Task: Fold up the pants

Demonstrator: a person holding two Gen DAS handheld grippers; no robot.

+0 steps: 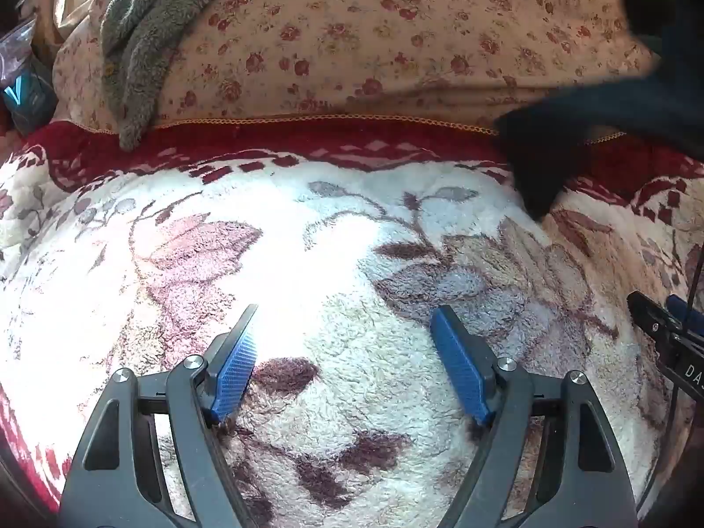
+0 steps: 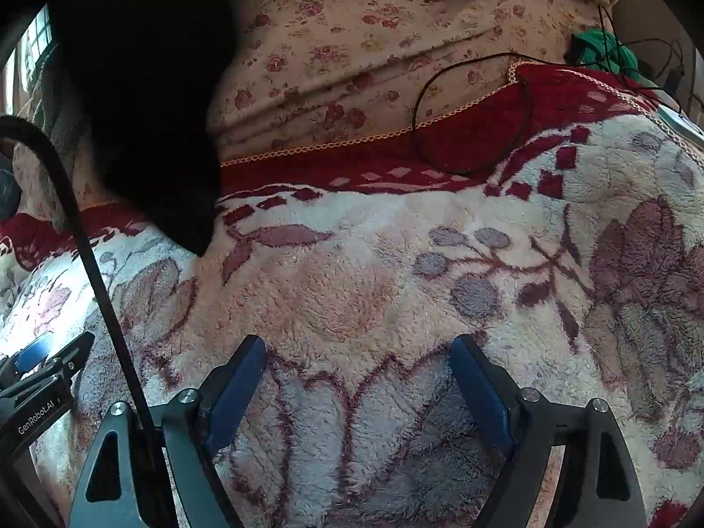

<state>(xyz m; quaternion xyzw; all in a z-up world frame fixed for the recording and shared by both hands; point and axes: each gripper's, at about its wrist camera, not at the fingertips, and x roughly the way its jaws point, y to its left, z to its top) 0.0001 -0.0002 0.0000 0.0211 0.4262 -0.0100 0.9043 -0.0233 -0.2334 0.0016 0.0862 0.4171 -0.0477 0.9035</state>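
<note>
The black pants (image 1: pixel 616 101) hang blurred into the upper right of the left wrist view, one corner reaching down to the red border of the blanket. They also fill the upper left of the right wrist view (image 2: pixel 145 101), hanging above the bed. I cannot see what holds them. My left gripper (image 1: pixel 345 319) is open and empty over the fleecy floral blanket (image 1: pixel 334 264). My right gripper (image 2: pixel 358 347) is open and empty over the same blanket (image 2: pixel 374 290). The right gripper's body shows at the right edge of the left wrist view (image 1: pixel 669 339).
A floral quilt (image 1: pixel 374 44) lies bunched behind the blanket, with a grey fleece item (image 1: pixel 141 35) on its left. A thin black cable (image 2: pixel 475 114) loops over the blanket's red border. A green item (image 2: pixel 603 50) lies far right. A thick black cable (image 2: pixel 88 255) crosses the left.
</note>
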